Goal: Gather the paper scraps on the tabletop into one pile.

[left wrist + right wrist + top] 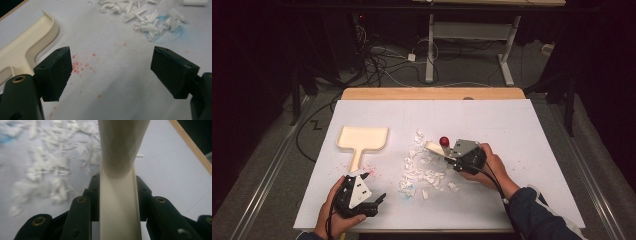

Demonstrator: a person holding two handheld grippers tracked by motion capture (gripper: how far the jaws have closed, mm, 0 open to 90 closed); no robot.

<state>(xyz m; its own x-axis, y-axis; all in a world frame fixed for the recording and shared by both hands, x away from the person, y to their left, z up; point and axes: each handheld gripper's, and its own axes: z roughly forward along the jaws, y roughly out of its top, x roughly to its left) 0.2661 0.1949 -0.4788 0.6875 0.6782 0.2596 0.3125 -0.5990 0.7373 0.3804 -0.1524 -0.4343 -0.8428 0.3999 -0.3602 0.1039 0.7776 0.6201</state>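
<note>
The white table (522,150) carries, from largest to smallest, a cream dustpan (363,139) lying flat at its left, a loose scatter of white paper scraps (424,167) at the middle, and a small cream brush (435,148) held at the scraps' far right edge. The dustpan looks like stiff, light moulded plastic that would slide easily on the smooth sheet; its flat handle, pointing toward the person, is the natural place to pinch it. The brush handle seems equally rigid and light, while the scraps are featherweight and likely to flutter or skid ahead of a stroke. The right gripper (451,156) has its jaws pressed together on the brush handle (118,202). The left gripper (379,199) rests near the table's front edge with its jaws spread wide and nothing between them, just short of the dustpan handle. The high view gives the whole layout and a red knob (444,141) beside the brush; the left gripper view adds red specks (80,66) and a blue smudge (172,35) on the sheet.
</note>
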